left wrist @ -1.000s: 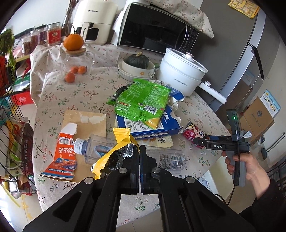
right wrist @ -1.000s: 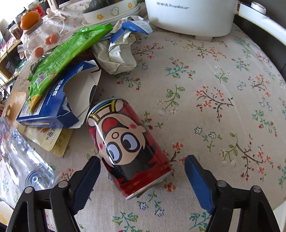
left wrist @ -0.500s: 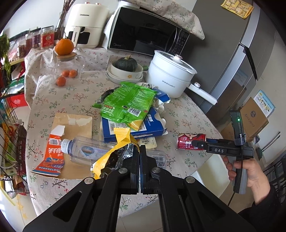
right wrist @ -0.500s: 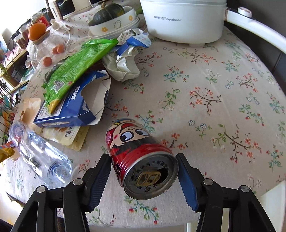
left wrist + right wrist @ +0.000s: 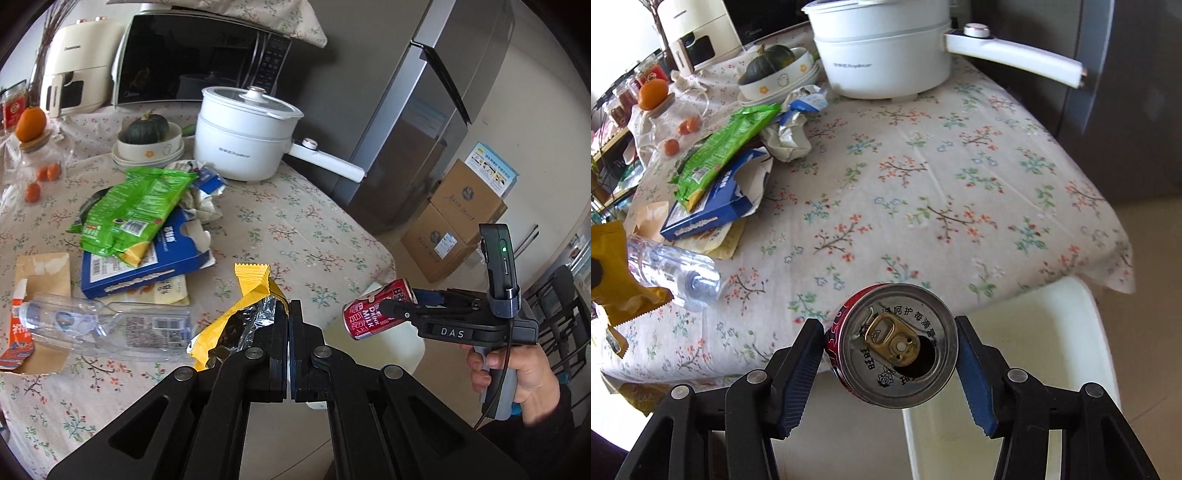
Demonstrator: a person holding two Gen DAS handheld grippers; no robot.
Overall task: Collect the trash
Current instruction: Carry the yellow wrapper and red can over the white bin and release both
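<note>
My left gripper point(image 5: 289, 310) is shut on a crumpled yellow foil wrapper point(image 5: 255, 280) and holds it above the table's front part. The wrapper also shows at the left edge of the right wrist view point(image 5: 613, 266). My right gripper point(image 5: 886, 323) is shut on a red milk-drink can point(image 5: 897, 343), its opened top facing the camera. The can point(image 5: 373, 314) hangs in the air past the table's edge, over a white bin point(image 5: 1034, 350) that stands on the floor beside the table. A person's hand point(image 5: 517, 373) holds the right gripper's handle.
On the floral tablecloth point(image 5: 923, 184) lie a clear plastic bottle point(image 5: 110, 328), a torn blue box point(image 5: 147, 258), a green bag point(image 5: 136, 206) and crumpled paper point(image 5: 786, 136). A white pot point(image 5: 243, 140) with a long handle, a squash bowl point(image 5: 147, 136), a fridge point(image 5: 424, 110) and cardboard boxes point(image 5: 454, 221) stand behind.
The right gripper closed on the can, lifted it off the table and carried it out over the white bin. The left gripper moved right with the yellow wrapper.
</note>
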